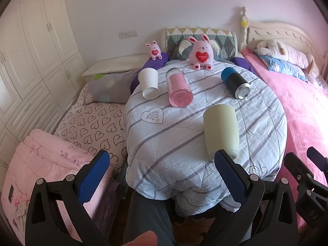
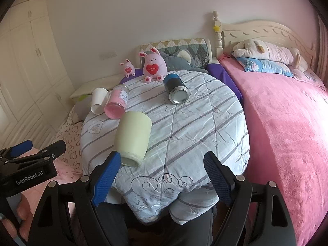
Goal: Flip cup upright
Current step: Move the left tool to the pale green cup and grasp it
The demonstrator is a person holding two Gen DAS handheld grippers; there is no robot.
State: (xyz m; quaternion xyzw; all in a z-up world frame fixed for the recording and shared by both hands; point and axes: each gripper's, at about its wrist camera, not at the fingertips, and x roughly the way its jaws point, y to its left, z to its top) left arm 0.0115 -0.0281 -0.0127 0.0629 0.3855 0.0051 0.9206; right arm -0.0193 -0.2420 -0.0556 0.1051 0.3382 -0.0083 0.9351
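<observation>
Several cups lie on their sides on a round table under a striped blue-white quilt (image 1: pixel 184 143). A pale green cup (image 1: pixel 221 129) lies nearest, base toward me; in the right wrist view it (image 2: pixel 133 137) lies just beyond my left fingertip. A white paper cup (image 1: pixel 148 83) (image 2: pixel 99 100), a pink glass cup (image 1: pixel 179 88) (image 2: pixel 116 102) and a blue-black metal cup (image 1: pixel 235 83) (image 2: pixel 176 91) lie farther back. My left gripper (image 1: pixel 162 162) is open and empty at the table's near edge. My right gripper (image 2: pixel 162 164) is open and empty, also at the near edge.
Two pink bunny toys (image 1: pixel 202 53) (image 1: pixel 154 50) sit at the table's far edge. A bed with a pink blanket (image 2: pixel 287 133) lies to the right. A heart-print cushion (image 1: pixel 92 127) and folded pink quilt (image 1: pixel 41 164) lie left. White wardrobes (image 1: pixel 30 61) line the left wall.
</observation>
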